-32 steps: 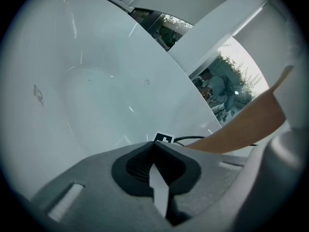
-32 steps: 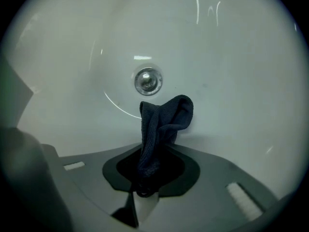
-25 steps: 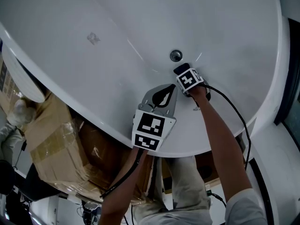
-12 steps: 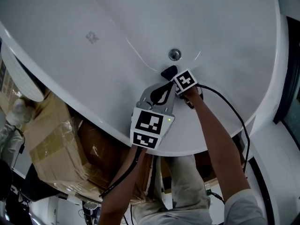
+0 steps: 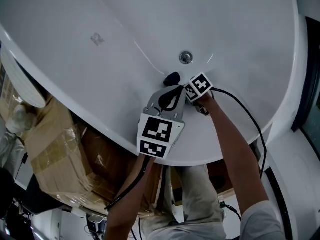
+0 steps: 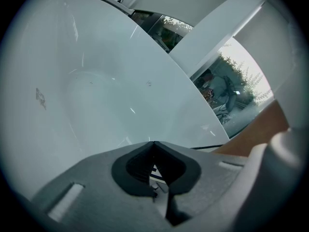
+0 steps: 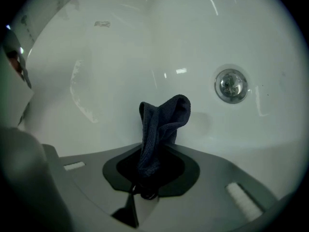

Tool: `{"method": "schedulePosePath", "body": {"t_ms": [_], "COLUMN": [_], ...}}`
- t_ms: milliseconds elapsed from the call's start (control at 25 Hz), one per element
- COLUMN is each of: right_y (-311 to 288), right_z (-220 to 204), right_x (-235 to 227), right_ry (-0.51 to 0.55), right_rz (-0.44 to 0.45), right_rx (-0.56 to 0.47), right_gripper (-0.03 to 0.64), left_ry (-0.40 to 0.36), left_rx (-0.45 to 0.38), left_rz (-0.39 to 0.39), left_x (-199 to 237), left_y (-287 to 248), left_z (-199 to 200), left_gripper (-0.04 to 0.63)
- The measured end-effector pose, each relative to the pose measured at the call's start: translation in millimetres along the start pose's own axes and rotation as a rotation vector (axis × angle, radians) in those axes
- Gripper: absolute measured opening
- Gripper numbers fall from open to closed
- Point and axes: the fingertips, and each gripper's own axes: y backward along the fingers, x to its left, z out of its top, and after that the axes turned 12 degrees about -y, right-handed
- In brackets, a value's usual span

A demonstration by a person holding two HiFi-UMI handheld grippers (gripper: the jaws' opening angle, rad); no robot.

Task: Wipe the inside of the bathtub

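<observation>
The white bathtub (image 5: 100, 14) fills the head view, with its round metal drain (image 5: 185, 57) near the middle. My right gripper (image 5: 176, 80) is shut on a dark blue cloth (image 5: 172, 77), which rests against the tub wall just below and left of the drain. In the right gripper view the cloth (image 7: 161, 129) sticks up out of the shut jaws, the drain (image 7: 231, 85) to its upper right. My left gripper (image 5: 169, 100) hovers over the near rim, jaws shut with nothing in them (image 6: 154, 151).
Taped cardboard boxes (image 5: 60, 149) stand outside the tub at the lower left. A black cable (image 5: 247, 115) runs from the right gripper along the arm. A small grey mark (image 5: 95, 38) shows on the tub's left wall. A window (image 6: 227, 93) lies beyond the tub.
My right gripper has slid the cloth to the left and slightly up along the tub wall, below the drain. The left gripper has shifted only slightly.
</observation>
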Motion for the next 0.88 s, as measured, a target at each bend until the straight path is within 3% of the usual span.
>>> {"method": "schedulePosePath", "body": {"t_ms": [440, 800, 880], "right_y": [6, 22, 25], "right_z": [-14, -17, -14], "right_x": [40, 82, 89], "right_ry": [0.068, 0.093, 0.091], "right_rz": [0.221, 0.371, 0.369], "right_rx": [0.043, 0.016, -0.019], "right_gripper": [0.066, 0.066, 0.066], "left_ry": [-0.002, -0.022, -0.022], "left_rx": [0.001, 0.008, 0.01], "left_rz": [0.006, 0.014, 0.016], "left_x": [1, 2, 2], "left_y": [0, 0, 1], "left_z": [0, 0, 0], "left_gripper": [-0.002, -0.002, -0.002]}}
